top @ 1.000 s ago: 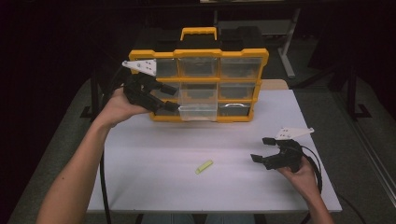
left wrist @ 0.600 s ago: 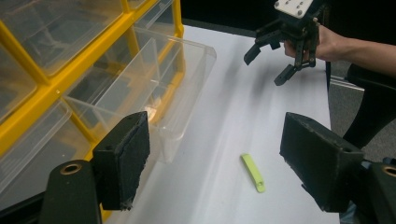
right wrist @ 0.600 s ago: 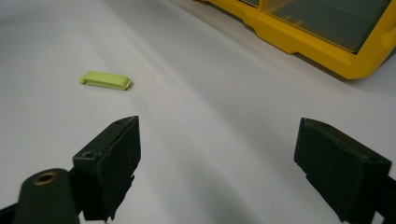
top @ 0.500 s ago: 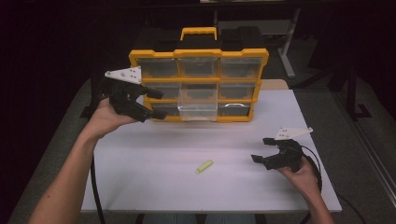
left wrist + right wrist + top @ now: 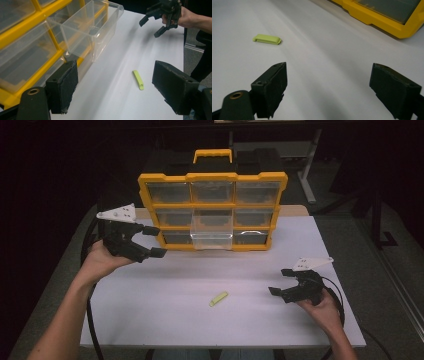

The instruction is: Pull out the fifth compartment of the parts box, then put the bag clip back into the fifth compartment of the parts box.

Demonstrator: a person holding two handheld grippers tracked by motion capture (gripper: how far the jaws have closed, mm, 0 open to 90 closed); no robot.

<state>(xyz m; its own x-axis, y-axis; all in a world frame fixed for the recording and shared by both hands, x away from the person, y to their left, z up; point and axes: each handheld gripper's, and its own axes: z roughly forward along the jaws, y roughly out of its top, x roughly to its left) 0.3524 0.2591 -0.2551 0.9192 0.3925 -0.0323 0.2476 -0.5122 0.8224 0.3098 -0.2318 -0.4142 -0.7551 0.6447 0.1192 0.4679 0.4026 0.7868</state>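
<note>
Green clip (image 5: 218,298) between open grippers

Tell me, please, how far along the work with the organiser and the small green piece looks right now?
Done: one clear drawer of the yellow organiser stands pulled out. In hand: nothing; the left tongs and right tongs are both open and empty. Left, probably: the green piece lies on the white table, apart from both tongs, not yet picked up or put in the drawer.

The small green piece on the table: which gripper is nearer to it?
The right gripper. It sits open just to the right of the green piece, low over the table. The left gripper is open, farther back-left, beside the yellow organizer.
</note>
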